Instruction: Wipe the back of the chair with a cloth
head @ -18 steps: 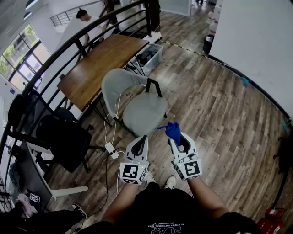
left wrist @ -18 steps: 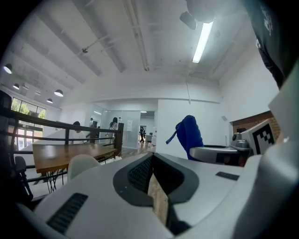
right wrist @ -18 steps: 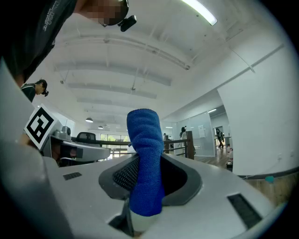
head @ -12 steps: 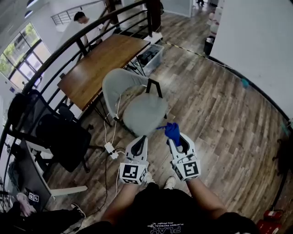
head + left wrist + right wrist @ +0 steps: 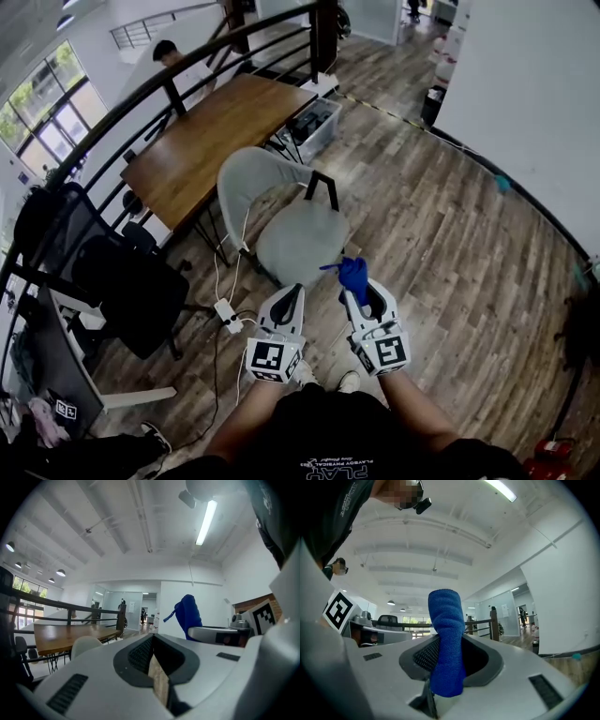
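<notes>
A pale grey chair (image 5: 281,220) with a curved back (image 5: 246,178) and black armrest stands on the wood floor, just ahead of both grippers. My right gripper (image 5: 360,292) is shut on a blue cloth (image 5: 353,274), which sticks up out of its jaws; the same blue cloth (image 5: 447,639) fills the jaws in the right gripper view. My left gripper (image 5: 289,300) is beside it, jaws shut with nothing in them, and the chair back's top (image 5: 84,644) shows low at the left of its view. Neither gripper touches the chair.
A wooden table (image 5: 211,131) stands behind the chair along a black railing (image 5: 169,84). A black office chair (image 5: 131,281) is at the left, and a power strip (image 5: 228,307) with cables lies on the floor beside the grey chair. A person (image 5: 178,56) sits beyond the railing.
The view has shifted slightly: the chair and table sit a little further right and lower in frame. Both grippers hold the same pose, the cloth still clamped.
</notes>
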`<state>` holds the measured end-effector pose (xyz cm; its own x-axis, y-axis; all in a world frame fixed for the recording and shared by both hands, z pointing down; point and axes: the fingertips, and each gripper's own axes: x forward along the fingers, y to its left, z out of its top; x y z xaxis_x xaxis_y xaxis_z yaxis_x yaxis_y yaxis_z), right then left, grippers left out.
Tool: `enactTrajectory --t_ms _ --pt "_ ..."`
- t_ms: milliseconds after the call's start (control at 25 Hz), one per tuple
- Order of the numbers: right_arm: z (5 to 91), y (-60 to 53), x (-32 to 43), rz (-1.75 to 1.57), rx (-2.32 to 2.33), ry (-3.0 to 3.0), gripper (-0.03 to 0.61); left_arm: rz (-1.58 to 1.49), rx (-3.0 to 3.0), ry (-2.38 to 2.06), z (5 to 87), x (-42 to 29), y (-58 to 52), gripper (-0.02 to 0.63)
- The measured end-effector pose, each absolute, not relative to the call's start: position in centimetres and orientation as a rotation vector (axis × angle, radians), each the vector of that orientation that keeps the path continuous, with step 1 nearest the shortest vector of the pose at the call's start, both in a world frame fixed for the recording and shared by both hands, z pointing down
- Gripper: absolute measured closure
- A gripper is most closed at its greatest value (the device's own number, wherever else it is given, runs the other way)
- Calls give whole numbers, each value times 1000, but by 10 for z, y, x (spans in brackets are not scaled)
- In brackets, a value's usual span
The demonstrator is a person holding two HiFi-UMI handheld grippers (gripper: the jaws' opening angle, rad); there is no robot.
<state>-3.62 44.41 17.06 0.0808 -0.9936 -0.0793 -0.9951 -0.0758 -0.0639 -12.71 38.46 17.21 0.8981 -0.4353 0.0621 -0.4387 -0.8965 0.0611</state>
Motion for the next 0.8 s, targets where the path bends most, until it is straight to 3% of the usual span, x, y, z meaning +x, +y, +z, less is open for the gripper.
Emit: enactTrajectory --t_ms 480,800 --pt "175 401 -42 -49 -2277 2072 456 33 2944 -751 179 -155 334 611" --pt "191 349 -10 -133 -2193 2144 456 93 2932 -820 191 -119 300 611"
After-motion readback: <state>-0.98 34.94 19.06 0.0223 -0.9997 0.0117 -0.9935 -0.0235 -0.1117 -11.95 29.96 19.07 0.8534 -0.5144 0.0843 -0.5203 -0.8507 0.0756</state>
